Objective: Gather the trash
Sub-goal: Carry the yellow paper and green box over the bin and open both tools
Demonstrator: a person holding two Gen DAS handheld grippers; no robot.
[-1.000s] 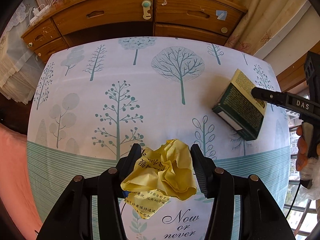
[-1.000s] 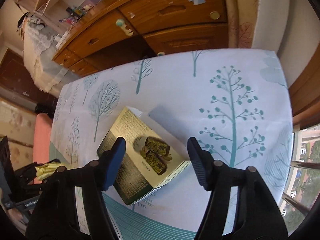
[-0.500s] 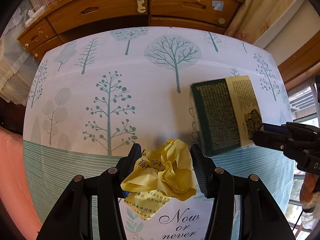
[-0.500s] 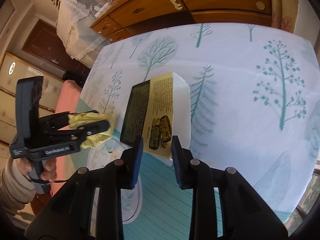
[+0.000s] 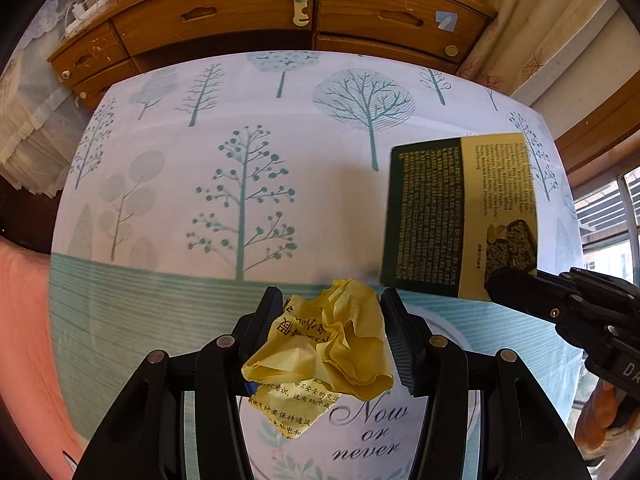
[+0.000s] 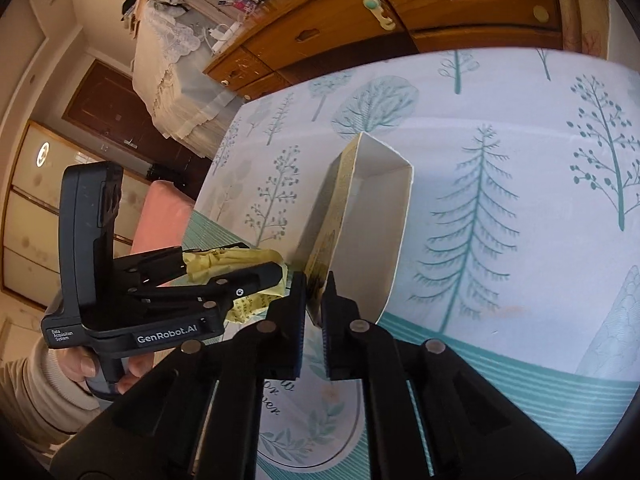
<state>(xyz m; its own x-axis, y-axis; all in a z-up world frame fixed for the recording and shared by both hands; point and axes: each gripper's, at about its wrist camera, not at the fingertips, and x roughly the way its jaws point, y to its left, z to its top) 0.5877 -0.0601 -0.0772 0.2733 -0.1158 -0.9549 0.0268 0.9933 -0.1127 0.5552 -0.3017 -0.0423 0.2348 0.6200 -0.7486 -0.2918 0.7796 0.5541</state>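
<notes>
Compared with a second ago, the open green and cream cardboard box (image 5: 460, 212) no longer lies flat on the tree-printed white and teal tablecloth (image 5: 240, 128); the right gripper (image 6: 314, 284), then wide above it, now pinches one thin wall between nearly closed jaws and holds the box tilted up, its plain white inside (image 6: 372, 232) showing; the left gripper (image 5: 328, 336) still clamps the crumpled yellow paper sheet with black print (image 5: 332, 352), soft and creased, just beside the box's lower corner; glossy wooden drawers (image 5: 248, 12) stand behind the table.
</notes>
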